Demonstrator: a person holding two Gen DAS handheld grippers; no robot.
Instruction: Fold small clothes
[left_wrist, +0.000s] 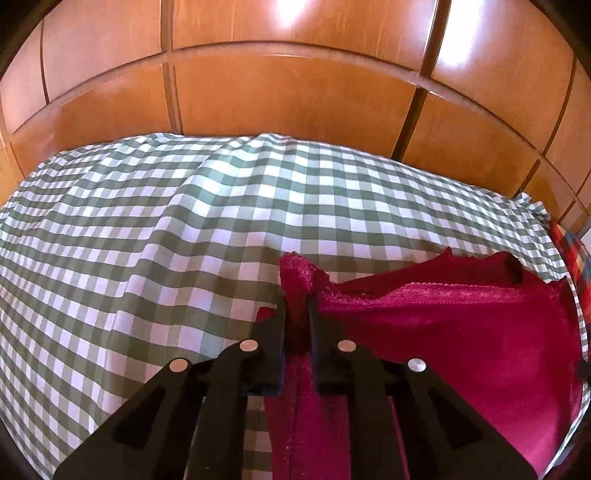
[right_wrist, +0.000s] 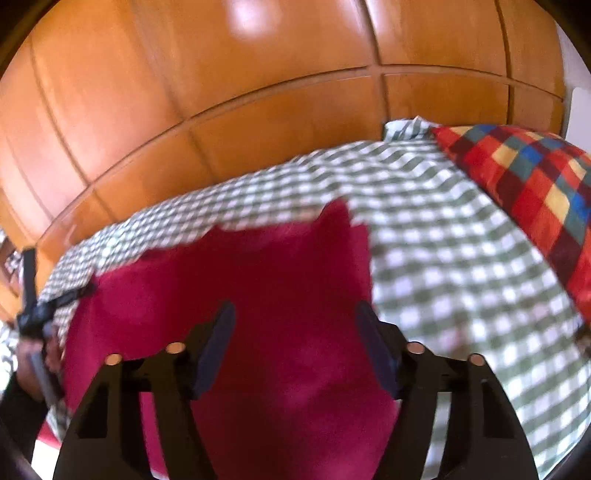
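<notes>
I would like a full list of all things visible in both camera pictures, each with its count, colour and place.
garment: one, dark red with a lace edge, lying on the checked cloth, one corner lifted.
checked cloth: one, green and white, spread over the whole surface under the garment.
plaid fabric: one, red, blue and yellow, at the right edge of the checked cloth.
wooden panels: several, orange-brown, behind the surface.
left gripper: one, black, shut on the garment's lace corner.
right gripper: one, black, jaws apart above the garment, pads not pressing on it.
hand: one, at the left edge of the right wrist view, blurred.
</notes>
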